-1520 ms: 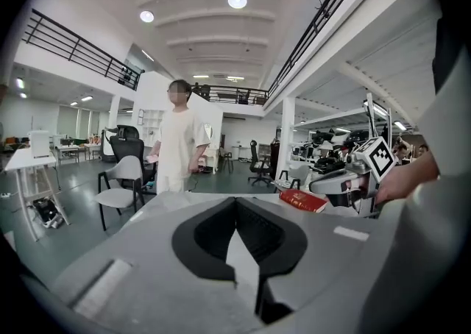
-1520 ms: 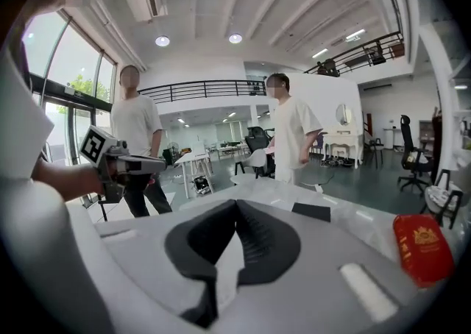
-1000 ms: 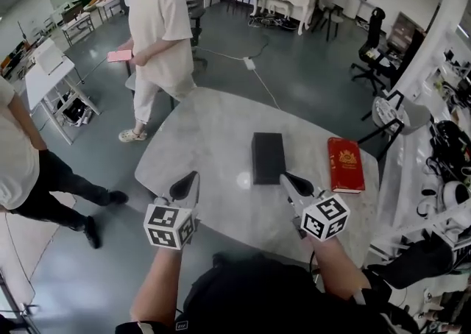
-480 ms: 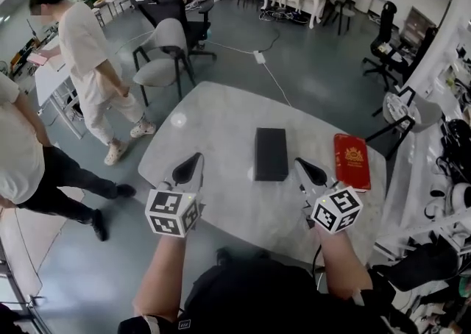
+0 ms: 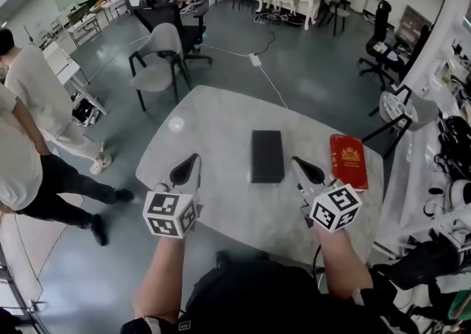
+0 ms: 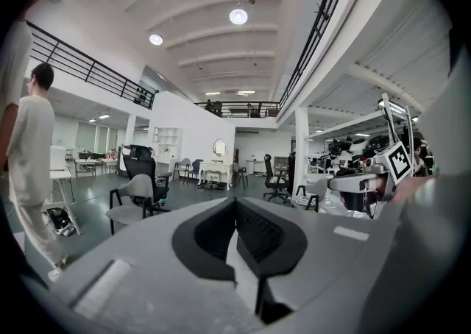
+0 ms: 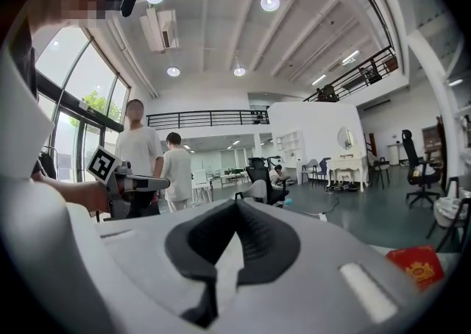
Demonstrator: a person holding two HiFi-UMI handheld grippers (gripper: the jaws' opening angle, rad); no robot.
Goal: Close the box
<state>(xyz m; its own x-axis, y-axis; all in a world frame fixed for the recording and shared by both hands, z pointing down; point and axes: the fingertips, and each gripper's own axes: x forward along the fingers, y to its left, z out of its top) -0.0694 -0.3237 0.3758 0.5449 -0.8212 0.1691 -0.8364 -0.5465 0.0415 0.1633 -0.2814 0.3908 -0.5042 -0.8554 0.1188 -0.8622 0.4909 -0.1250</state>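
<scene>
Bystander (image 5: 35, 97) has walked to the left edge. Left gripper (image 5: 190, 165) and right gripper (image 5: 302, 166), jaws together, empty, flank the black box (image 5: 267, 156) on the tabletop (image 5: 213, 123), lengthwise up-frame, nearer the right.

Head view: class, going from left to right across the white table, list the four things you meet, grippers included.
Left gripper → flat black rectangular box → right gripper → red book with a gold emblem.
</scene>
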